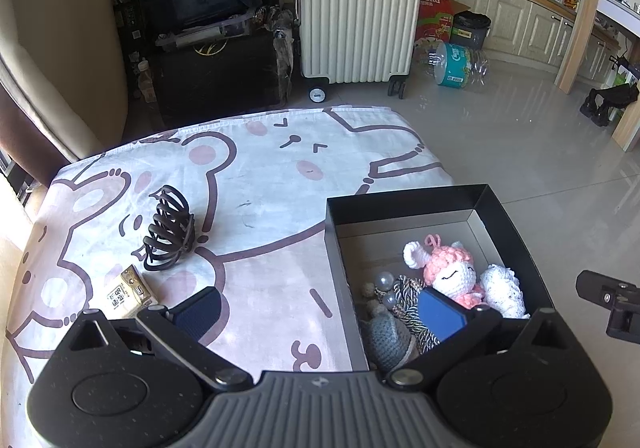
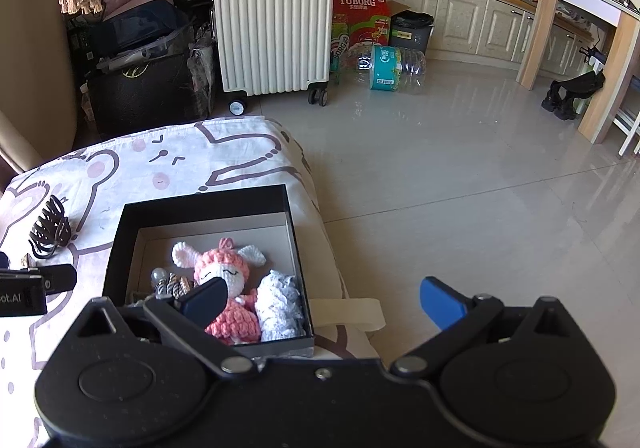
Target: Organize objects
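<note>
Left claw [image 1: 320,312] gapes wide, empty; ahead-left, the hair clip [image 1: 170,234] looks light, stiff, springy: pinch its spine.

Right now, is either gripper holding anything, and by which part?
Nothing is held. The left gripper and the right gripper both stand wide open with nothing between the fingers; the hair claw lies untouched on the blanket.

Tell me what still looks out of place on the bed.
Two things lie loose on the bedspread instead of in the black box: the dark hair claw and a small packet just in front of it. The toys are already in the box. Both grippers, left and right, are open and empty.
</note>
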Tool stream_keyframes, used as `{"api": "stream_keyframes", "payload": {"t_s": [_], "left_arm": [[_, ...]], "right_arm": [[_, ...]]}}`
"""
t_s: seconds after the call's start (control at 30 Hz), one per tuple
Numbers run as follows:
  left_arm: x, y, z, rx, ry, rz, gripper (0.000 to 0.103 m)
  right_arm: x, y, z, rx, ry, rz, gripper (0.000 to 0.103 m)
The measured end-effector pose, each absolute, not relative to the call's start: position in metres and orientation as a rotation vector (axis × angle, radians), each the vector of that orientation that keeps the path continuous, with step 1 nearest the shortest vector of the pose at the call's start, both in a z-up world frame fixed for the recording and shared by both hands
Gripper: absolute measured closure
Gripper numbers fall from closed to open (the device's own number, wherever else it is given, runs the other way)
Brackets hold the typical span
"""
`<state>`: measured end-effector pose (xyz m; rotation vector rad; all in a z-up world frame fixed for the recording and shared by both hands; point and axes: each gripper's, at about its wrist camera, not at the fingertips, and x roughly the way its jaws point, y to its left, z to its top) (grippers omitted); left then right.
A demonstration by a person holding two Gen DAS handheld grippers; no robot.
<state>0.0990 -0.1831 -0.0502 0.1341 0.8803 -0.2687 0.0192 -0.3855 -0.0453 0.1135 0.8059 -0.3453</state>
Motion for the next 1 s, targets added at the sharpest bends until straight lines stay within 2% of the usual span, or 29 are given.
{"api": "stream_keyframes", "payload": {"t_s": [0.33, 1.0], "left_arm": [[0.103, -0.165, -0.050, 0.126, 0.885, -0.229, 0.000], [0.111, -0.081, -0.045, 0.076, 0.885, -0.090, 0.000]], "right_arm": [[0.026, -0.378, -0.047, 0.112, 0.812, -0.336, 0.000], [0.062, -0.310, -0.046, 0.063, 0.809, -0.200, 0.000]]}}
